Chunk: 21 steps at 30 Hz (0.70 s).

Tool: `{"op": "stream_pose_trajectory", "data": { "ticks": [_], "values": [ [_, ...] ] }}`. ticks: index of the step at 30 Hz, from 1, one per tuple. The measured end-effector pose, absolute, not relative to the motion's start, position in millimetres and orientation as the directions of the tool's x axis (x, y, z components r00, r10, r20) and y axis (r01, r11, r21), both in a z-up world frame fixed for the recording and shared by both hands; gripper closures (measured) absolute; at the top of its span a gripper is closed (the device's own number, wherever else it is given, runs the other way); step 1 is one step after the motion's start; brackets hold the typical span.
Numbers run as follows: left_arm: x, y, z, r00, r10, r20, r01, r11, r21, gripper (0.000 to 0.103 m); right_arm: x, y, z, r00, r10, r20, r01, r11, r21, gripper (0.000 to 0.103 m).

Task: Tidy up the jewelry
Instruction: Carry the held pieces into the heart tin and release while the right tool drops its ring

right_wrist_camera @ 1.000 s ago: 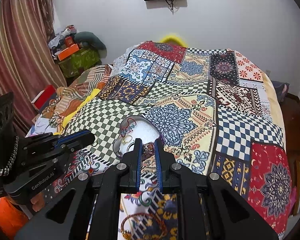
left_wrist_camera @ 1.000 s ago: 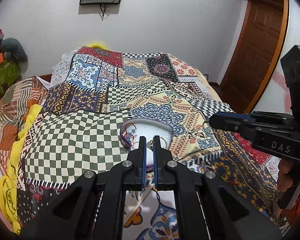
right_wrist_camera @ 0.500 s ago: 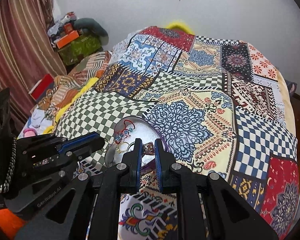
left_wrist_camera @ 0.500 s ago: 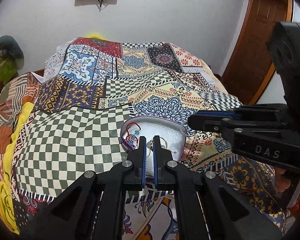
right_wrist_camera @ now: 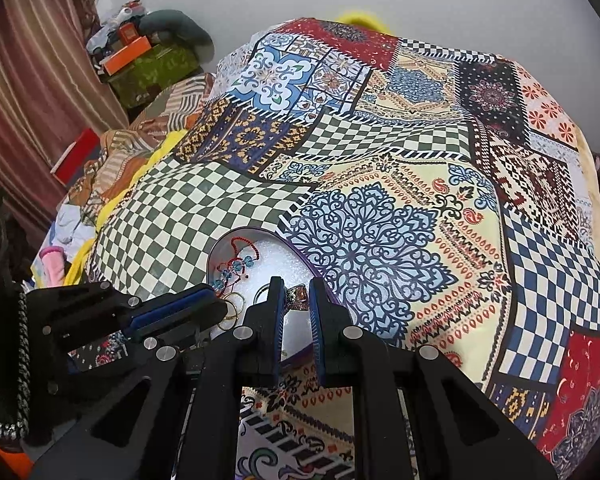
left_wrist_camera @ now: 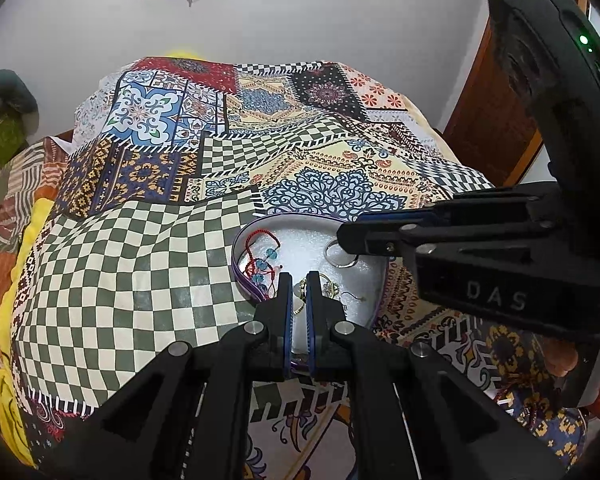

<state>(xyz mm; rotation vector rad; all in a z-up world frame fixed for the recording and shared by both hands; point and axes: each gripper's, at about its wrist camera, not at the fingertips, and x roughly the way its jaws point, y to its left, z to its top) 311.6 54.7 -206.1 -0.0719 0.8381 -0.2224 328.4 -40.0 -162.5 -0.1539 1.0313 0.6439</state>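
Note:
A round tray point(left_wrist_camera: 239, 276) with a purple rim and white foam lining lies on the patchwork bedspread. In it are a red cord bracelet with blue beads point(left_wrist_camera: 263, 261) and a small gold ring point(left_wrist_camera: 330, 289). My left gripper point(left_wrist_camera: 299, 281) hangs over the tray's near edge, shut on gold hoop earrings point(right_wrist_camera: 231, 307) that dangle from its tip. My right gripper point(right_wrist_camera: 296, 285) is over the tray's right side, shut on a ring with a dark ornate top point(right_wrist_camera: 296, 294). In the left wrist view that ring's silver band point(left_wrist_camera: 340, 257) hangs just above the foam.
The patterned bedspread point(right_wrist_camera: 380, 240) covers the whole bed. Clothes and boxes point(right_wrist_camera: 140, 52) are piled at the far left by a curtain. A wooden door point(left_wrist_camera: 492, 128) stands at the right, and a hand point(left_wrist_camera: 560, 360) grips the right tool.
Both grippers have moved forward and down with their pieces still held. They have gone from short of the tray to over it, and the right gripper has closed in on the left.

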Motion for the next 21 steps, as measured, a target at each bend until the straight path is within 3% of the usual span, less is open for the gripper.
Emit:
{"op": "stream_pose_trajectory", "data": {
  "ticks": [11,21],
  "values": [
    [310,53,-207,0.643,-0.214,-0.735,0.157,0.977,-0.148,0.099,332,-40,-164,0.318,0.422,-0.849,-0.556,0.808,0.193,0.092],
    [291,55,-182,0.677,-0.187,-0.712,0.145,0.982,-0.12,0.096,315,-45,-138,0.379,0.409,-0.83,-0.553,0.819,0.152,0.085]
  ]
}}
